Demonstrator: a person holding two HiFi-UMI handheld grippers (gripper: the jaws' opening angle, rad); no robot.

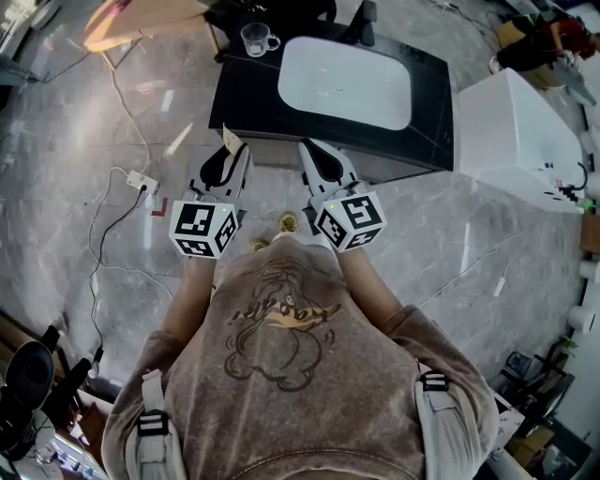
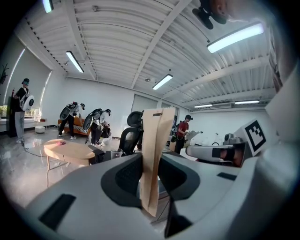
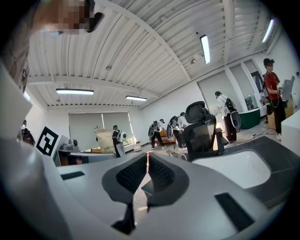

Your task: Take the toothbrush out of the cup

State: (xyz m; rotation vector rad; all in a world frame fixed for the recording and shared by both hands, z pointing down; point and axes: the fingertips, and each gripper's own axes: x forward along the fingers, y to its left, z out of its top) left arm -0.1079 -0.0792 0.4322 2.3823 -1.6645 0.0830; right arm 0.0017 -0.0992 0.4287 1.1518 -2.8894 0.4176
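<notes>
A clear glass cup [image 1: 260,39] with a handle stands on the far left corner of the black counter [image 1: 236,105]; I see no toothbrush in it. It shows small and distant in the left gripper view as the cup [image 2: 116,153]. My left gripper [image 1: 232,150] is shut on a flat tan paper packet [image 1: 229,139], just short of the counter's near edge. The packet [image 2: 158,140] stands upright between the left gripper [image 2: 152,161] jaws. My right gripper [image 1: 312,150] hovers beside it with nothing in it. Seen in its own view, the right gripper [image 3: 146,159] has its pads meeting.
A white sink basin [image 1: 345,82] fills the counter, with a black faucet [image 1: 366,23] behind. A white cabinet [image 1: 516,131] stands to the right. Cables and a power strip [image 1: 142,181] lie on the marble floor at left. A black office chair [image 3: 201,131] and several people stand beyond.
</notes>
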